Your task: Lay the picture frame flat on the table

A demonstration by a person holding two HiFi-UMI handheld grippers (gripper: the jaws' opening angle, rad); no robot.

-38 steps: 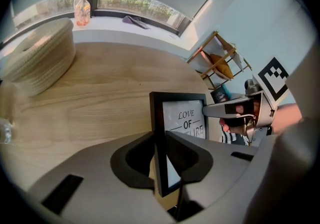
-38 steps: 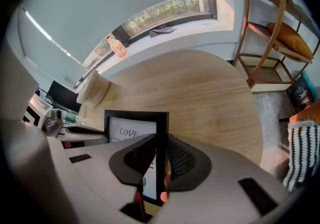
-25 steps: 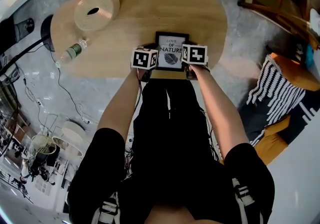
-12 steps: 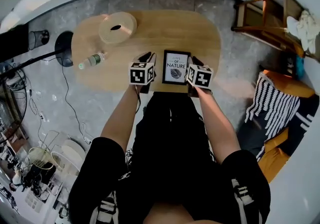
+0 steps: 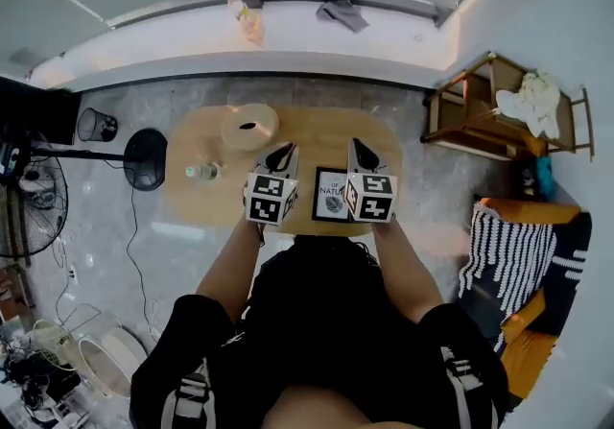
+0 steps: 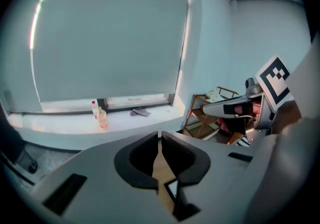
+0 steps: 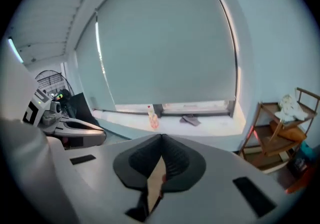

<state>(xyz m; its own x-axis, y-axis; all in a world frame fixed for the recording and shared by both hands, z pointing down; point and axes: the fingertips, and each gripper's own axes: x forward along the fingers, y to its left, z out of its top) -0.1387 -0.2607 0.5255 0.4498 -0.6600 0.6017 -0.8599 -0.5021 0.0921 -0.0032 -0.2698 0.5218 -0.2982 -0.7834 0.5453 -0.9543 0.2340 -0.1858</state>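
Observation:
The black picture frame (image 5: pixel 332 194) with a leaf print lies face up on the oval wooden table (image 5: pixel 307 134), near its front edge. Both grippers are held in the air above it and point toward the window. My left gripper (image 5: pixel 285 151) (image 6: pixel 159 135) is over the frame's left side, jaws together with nothing between them. My right gripper (image 5: pixel 356 147) (image 7: pixel 161 138) is over the frame's right side, shut and empty. Through each pair of jaws only a sliver of the table shows. Neither gripper touches the frame.
A large tape roll (image 5: pixel 249 126) and a lying bottle (image 5: pixel 203 171) are on the table's left half. A black fan base (image 5: pixel 146 158) stands on the floor to the left, a wooden shelf (image 5: pixel 480 115) to the right. A window sill (image 5: pixel 288 29) runs behind.
Both grippers have lifted away from the frame's sides and now tilt up toward the window. The head view has pulled far back. The frame stays flat on the table.

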